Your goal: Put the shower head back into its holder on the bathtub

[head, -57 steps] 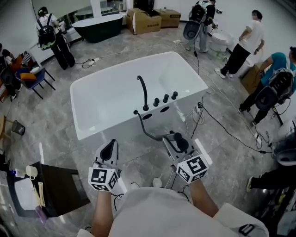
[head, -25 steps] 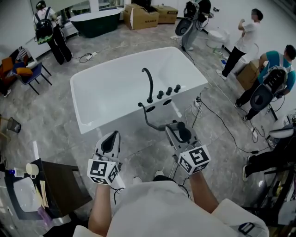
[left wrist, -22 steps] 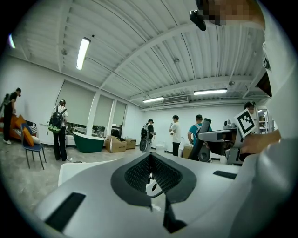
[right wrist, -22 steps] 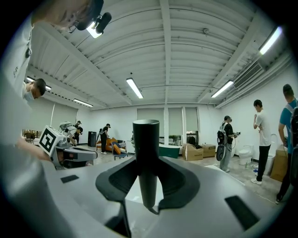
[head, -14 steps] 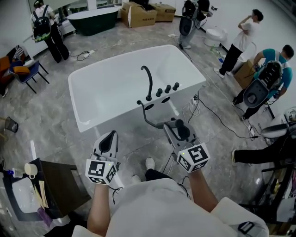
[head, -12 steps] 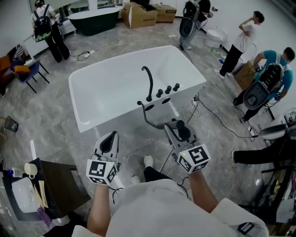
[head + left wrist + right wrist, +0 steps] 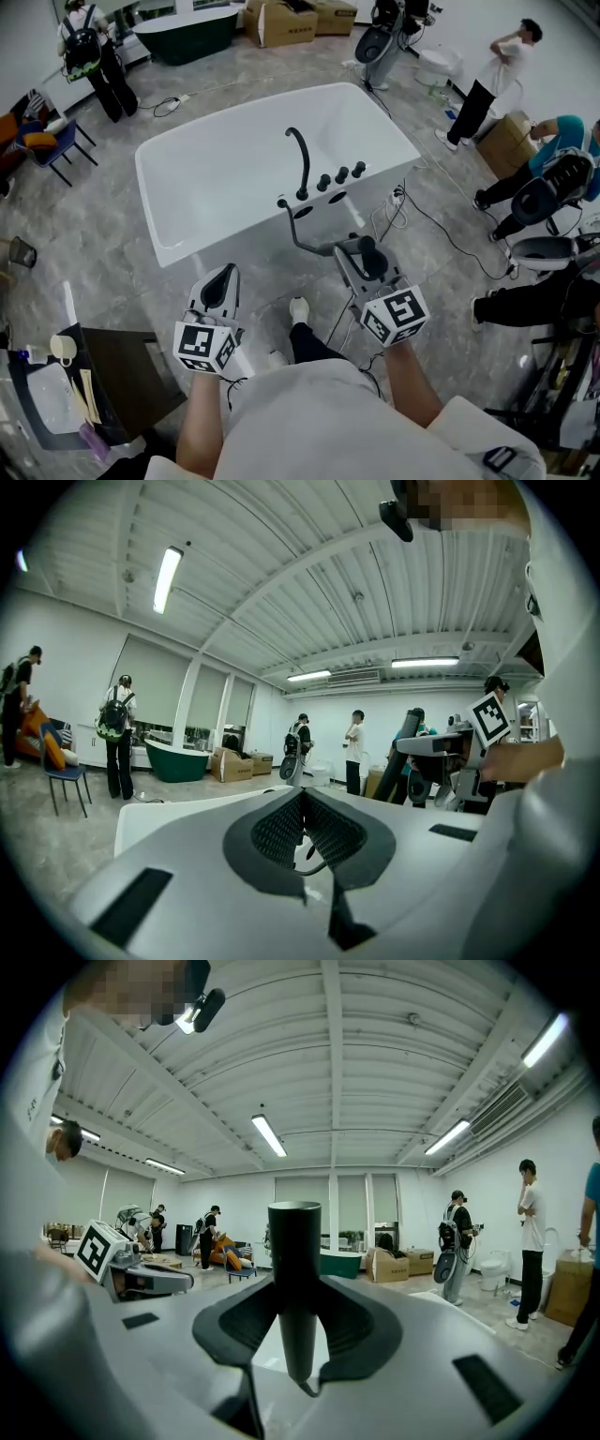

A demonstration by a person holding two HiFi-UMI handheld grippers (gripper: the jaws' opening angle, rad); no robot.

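The right gripper (image 7: 363,261) is pinching the shower head (image 7: 293,1251), its jaws clamped on the dark, round handle, which stands upright between them. It is held out in front of the person, on the near side of the white bathtub (image 7: 248,230) and still apart from it. A dark hose (image 7: 300,246) runs from it back to the tub's near deck, left of the curved spout (image 7: 302,159). Just beside that spot are dark oval openings (image 7: 302,212); I take one for the holder, though I cannot tell which. The left gripper (image 7: 302,808) hangs to the left, jaws pressed together on nothing.

The handle looks rigid, smooth and probably slippery, so a hold around its middle seems sound. I would guess it is fairly light, but the stiff hose will likely tug and twist it on the way down into the holder.
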